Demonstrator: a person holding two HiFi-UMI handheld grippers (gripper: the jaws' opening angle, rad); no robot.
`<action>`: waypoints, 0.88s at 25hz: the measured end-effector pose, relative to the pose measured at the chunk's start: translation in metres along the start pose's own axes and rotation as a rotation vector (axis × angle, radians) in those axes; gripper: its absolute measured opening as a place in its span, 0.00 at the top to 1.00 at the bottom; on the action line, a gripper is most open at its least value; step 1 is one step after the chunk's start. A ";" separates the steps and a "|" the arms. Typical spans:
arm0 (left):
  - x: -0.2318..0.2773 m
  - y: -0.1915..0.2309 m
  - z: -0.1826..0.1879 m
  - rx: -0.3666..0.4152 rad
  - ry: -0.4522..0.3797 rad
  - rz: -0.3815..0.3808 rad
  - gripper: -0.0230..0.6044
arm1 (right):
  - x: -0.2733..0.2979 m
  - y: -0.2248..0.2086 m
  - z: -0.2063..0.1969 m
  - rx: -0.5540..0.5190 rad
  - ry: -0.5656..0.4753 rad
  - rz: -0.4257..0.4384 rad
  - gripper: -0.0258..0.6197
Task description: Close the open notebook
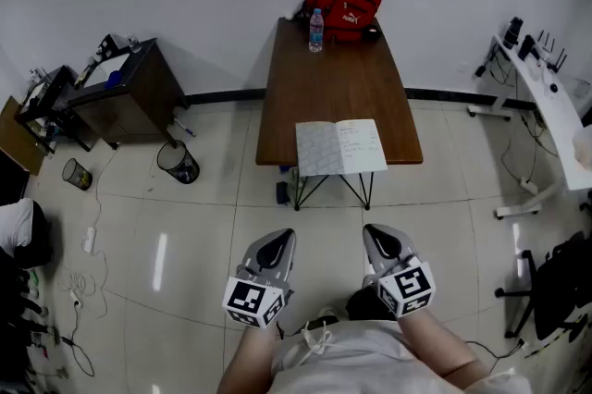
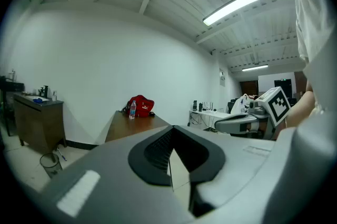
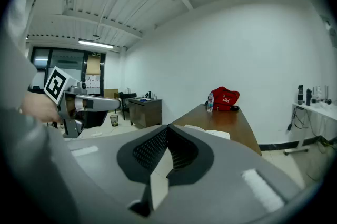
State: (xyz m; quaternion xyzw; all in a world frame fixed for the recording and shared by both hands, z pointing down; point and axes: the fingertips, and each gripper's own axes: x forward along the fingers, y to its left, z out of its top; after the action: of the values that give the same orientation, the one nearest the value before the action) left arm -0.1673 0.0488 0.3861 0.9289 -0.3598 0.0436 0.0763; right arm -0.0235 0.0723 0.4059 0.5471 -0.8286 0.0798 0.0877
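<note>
An open notebook [image 1: 339,146] lies flat, white pages up, at the near edge of a brown table [image 1: 331,74]; its edge also shows in the right gripper view as the notebook [image 3: 208,132]. My left gripper [image 1: 276,244] and right gripper [image 1: 382,240] hang side by side over the floor, well short of the table. Both are shut with nothing between the jaws. In the left gripper view the left gripper [image 2: 171,133] points toward the table [image 2: 134,123], and the right gripper [image 3: 167,132] faces the same way.
A red bag [image 1: 345,7] and a water bottle [image 1: 316,30] stand at the table's far end. A dark cabinet [image 1: 129,92] and a mesh bin [image 1: 178,163] stand at left, a white desk [image 1: 552,110] and a black chair [image 1: 552,286] at right. Cables lie on the floor at left.
</note>
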 end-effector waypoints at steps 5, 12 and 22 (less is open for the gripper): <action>0.017 0.013 -0.004 -0.019 0.004 0.029 0.95 | 0.014 -0.011 -0.003 -0.046 0.011 0.019 0.96; 0.070 0.031 -0.016 -0.042 0.048 0.074 0.95 | 0.055 -0.056 -0.005 -0.052 0.028 0.072 0.96; 0.157 0.096 -0.072 -0.166 0.196 0.201 0.95 | 0.151 -0.125 -0.015 -0.043 0.127 0.188 0.96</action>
State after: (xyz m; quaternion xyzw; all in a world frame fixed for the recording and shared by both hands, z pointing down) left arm -0.1184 -0.1123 0.4893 0.8701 -0.4440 0.1115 0.1828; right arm 0.0345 -0.1079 0.4598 0.4589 -0.8705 0.1042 0.1439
